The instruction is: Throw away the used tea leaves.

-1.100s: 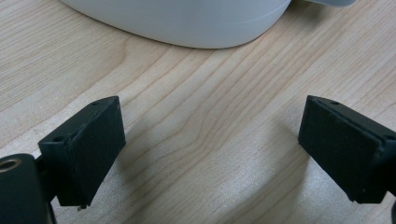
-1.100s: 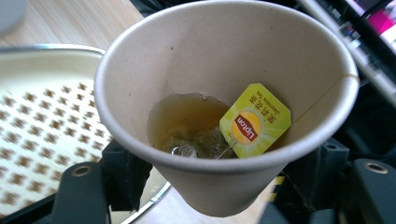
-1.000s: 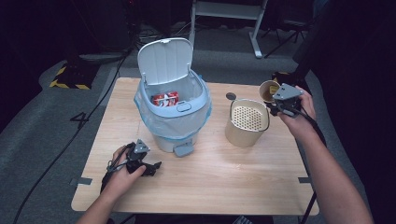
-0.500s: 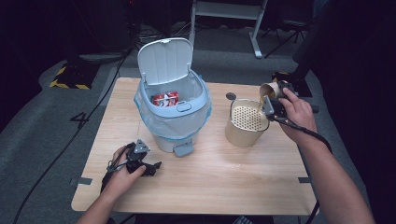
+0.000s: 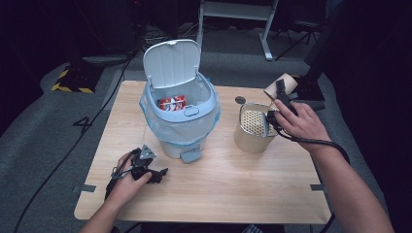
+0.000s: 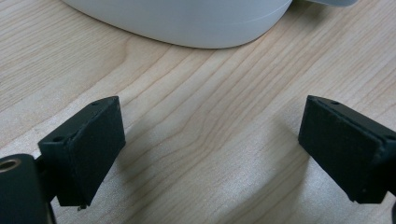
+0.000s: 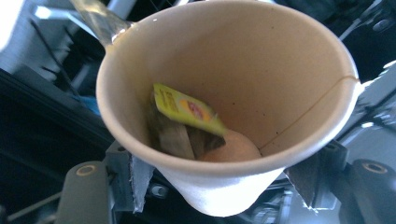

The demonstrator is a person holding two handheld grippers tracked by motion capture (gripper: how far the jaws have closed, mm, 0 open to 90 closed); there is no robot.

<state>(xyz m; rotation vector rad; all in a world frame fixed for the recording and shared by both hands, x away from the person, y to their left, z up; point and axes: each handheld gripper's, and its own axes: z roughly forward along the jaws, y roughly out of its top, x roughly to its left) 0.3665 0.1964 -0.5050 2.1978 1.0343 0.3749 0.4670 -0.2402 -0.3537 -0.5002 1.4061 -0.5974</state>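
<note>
Fingers [image 6: 88, 149] of the left gripper [image 5: 154, 173] are spread wide over bare wood with nothing between them, and the pale curved base of the bin is seen just beyond them in the left gripper view. By the right gripper [image 5: 280, 94] a paper cup [image 7: 229, 98] is clamped on either side, tilted with its mouth toward the camera; it is held in the air above the far right part of the table, just behind the perforated holder. One tea bag with a yellow tag [image 7: 187, 109] is seen lying inside the cup, its thread draped over the rim. A light wooden table [image 5: 218, 179] with a pale grain is used as the work surface, and dark tape marks are seen at its left and right edges. One pale blue pedal bin [image 5: 182, 121] is stood near the middle of the table, lined with a clear bag, its lid [image 5: 171, 63] raised upright; something red and white [image 5: 171, 102] is seen inside it. One beige perforated cylindrical holder [image 5: 252, 128] is placed to the right of the bin, well apart from it, and one small dark disc [image 5: 240, 100] lies on the wood just behind the holder. Grey carpet is seen around the table, with black cables trailed across it, a yellow-and-black striped object [image 5: 73, 80] at the left, and a metal stand [image 5: 238, 22] in the dim background. Two forearms are brought in from the near edge.
</note>
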